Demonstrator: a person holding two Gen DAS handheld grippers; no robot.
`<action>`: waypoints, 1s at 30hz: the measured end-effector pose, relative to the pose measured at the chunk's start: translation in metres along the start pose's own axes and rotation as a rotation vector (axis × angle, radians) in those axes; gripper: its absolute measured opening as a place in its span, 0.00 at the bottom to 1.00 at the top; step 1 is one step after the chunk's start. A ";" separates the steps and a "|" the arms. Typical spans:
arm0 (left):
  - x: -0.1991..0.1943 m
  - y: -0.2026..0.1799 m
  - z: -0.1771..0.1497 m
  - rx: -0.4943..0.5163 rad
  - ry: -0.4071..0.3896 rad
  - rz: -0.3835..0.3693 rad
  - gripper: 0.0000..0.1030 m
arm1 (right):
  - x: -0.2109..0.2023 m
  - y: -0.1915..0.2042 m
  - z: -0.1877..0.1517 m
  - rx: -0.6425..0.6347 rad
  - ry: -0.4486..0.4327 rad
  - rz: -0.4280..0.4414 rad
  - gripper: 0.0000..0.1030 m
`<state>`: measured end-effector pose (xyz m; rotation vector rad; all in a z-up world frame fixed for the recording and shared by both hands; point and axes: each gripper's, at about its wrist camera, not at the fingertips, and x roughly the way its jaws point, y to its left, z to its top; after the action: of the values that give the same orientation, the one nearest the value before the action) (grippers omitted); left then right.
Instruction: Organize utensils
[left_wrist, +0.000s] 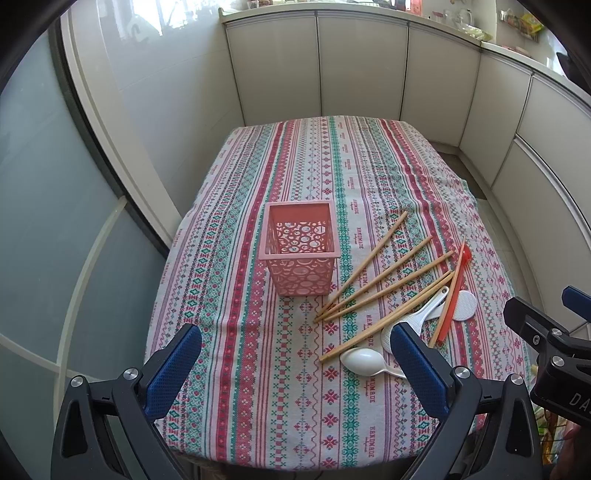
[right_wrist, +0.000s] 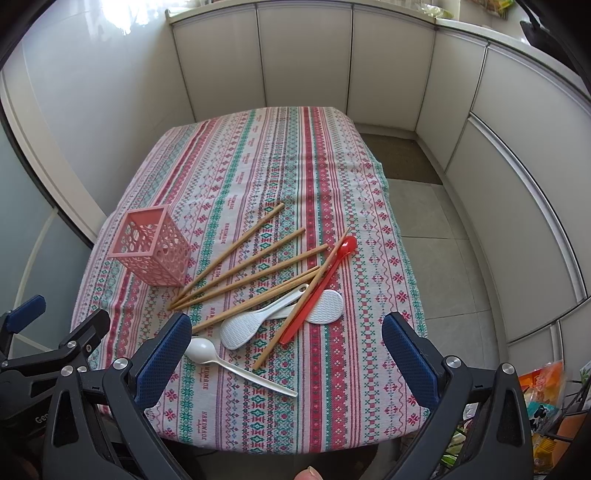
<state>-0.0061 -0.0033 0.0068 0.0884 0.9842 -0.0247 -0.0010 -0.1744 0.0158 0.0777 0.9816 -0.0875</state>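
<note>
table (left_wrist: 258, 406) sits under a striped patterned cloth (right_wrist: 280, 147), white cabinets (left_wrist: 362, 66) wrapping round the far and right sides, tiled floor (right_wrist: 424, 221) to the right.

left gripper (left_wrist: 295, 343) hangs over the near edge of the table, jaws wide, nothing between them. right gripper (right_wrist: 286, 334) is just beside it on the right, also over the near edge, jaws wide, holding nothing.

pink basket (left_wrist: 300, 248) stands upright left of centre, open top, perforated walls; inside looks bare as far as the left view shows.

utensils lie loose on the cloth to the right of the basket, none in it. chopsticks (right_wrist: 236, 254) are fanned out, near ends bunched close by the basket's base, far ends spread to the right; one more chopstick runs alongside the red spoon. red spoon (right_wrist: 321, 288) lies diagonal, bowl at the far end, crossing over the rice paddles (right_wrist: 240, 326). the two white paddles overlap at their handles. white spoon (right_wrist: 201, 349) lies nearest the grippers, bowl left, handle pointing right, partly behind the right gripper's left finger (right_wrist: 164, 358) in that view.
</note>
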 end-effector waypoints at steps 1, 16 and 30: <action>0.000 0.000 0.000 0.000 -0.001 0.001 1.00 | 0.000 0.000 0.000 0.000 0.000 0.000 1.00; 0.000 0.000 0.000 0.001 -0.001 0.001 1.00 | -0.001 0.000 0.000 0.001 0.000 0.003 1.00; -0.001 0.000 0.004 -0.004 -0.003 -0.003 1.00 | -0.002 0.002 0.002 0.004 -0.004 0.003 1.00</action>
<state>-0.0038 -0.0037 0.0102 0.0837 0.9812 -0.0256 -0.0006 -0.1726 0.0187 0.0827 0.9771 -0.0872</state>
